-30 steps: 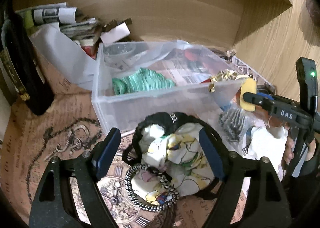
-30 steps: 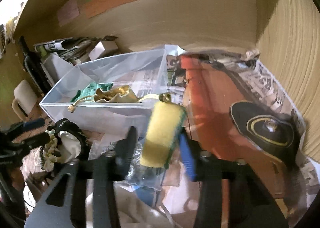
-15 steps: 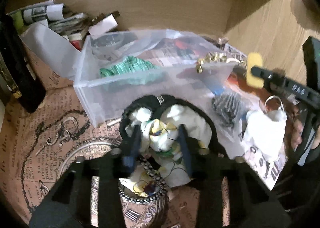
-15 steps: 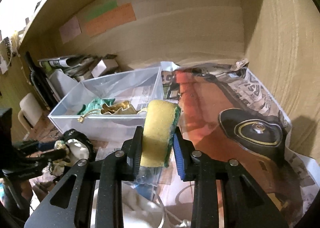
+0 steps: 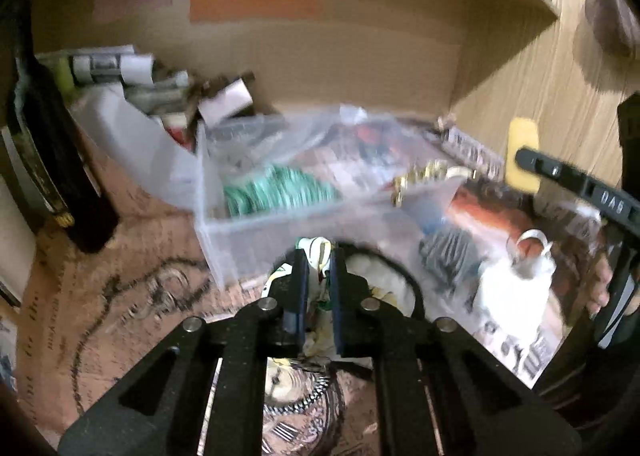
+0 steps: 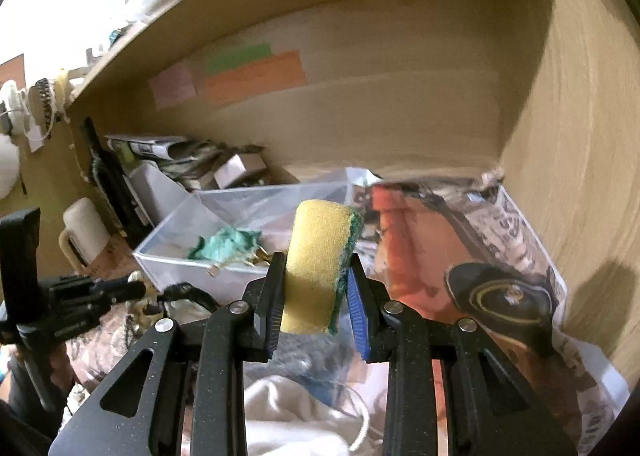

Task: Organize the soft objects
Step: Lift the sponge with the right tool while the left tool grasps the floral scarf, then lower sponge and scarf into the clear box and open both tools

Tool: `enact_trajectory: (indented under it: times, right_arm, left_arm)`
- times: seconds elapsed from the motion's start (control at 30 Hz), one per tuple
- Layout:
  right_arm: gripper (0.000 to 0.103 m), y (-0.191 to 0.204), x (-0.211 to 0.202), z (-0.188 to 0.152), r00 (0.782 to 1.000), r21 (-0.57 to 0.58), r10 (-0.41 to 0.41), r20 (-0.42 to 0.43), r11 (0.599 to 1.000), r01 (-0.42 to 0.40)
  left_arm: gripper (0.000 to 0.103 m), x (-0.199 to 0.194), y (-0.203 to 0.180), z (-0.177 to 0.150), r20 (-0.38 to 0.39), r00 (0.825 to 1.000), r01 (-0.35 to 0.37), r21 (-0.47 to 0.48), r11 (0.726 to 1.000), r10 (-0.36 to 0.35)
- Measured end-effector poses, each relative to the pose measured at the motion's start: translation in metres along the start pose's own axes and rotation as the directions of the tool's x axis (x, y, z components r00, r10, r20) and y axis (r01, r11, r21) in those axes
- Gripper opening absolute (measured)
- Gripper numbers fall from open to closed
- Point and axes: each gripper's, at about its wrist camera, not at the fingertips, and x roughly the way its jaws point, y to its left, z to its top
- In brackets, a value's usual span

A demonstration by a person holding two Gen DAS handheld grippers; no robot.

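Note:
My left gripper [image 5: 319,276] is shut on a white patterned cloth [image 5: 316,252] with black trim, lifted just in front of the clear plastic bin [image 5: 280,232]. The bin holds a green cloth [image 5: 276,194] and a gold pouch [image 5: 420,180]. My right gripper [image 6: 316,296] is shut on a yellow sponge [image 6: 316,256] with a green scrub side, held up right of the bin [image 6: 224,272]. The sponge also shows in the left wrist view [image 5: 520,160].
A white drawstring bag [image 5: 512,288] and a grey knit item [image 5: 448,260] lie right of the bin. A black bottle [image 5: 52,160] stands at left. Papers and boxes [image 5: 160,88] pile behind. A black and yellow pouch [image 6: 504,296] lies on newspaper by the right wall.
My left gripper closed on the patterned cloth and lifted it. My right gripper rose with the sponge.

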Motion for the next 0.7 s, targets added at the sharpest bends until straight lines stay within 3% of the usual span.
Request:
enact_trajectory:
  times: [0.2,0.4,0.57,0.7]
  right_arm:
    - [0.026,0.016,0.004,0.015,0.999,-0.048,0.027,0.026,0.999,-0.026]
    - [0.026,0.025,0.027,0.027,0.998,-0.086,0.053,-0.02,0.995,-0.055]
    - [0.026,0.035,0.053,0.036,0.995,-0.142,0.048,-0.09,0.988,-0.061]
    - [0.026,0.044,0.073,0.04,0.988,-0.188,0.045,-0.149,0.979,-0.073]
  left_arm:
    - [0.009,-0.023,0.009,0.034,0.112,0.994,-0.007,-0.018,1.0,0.009]
    - [0.009,-0.031,0.016,0.062,0.188,0.982,-0.032,-0.016,0.999,0.035]
    - [0.009,-0.019,0.018,0.078,0.2,0.977,-0.071,0.0,0.997,0.069]
    - [0.009,0.006,0.024,0.083,0.154,0.985,-0.081,-0.007,0.997,0.082]
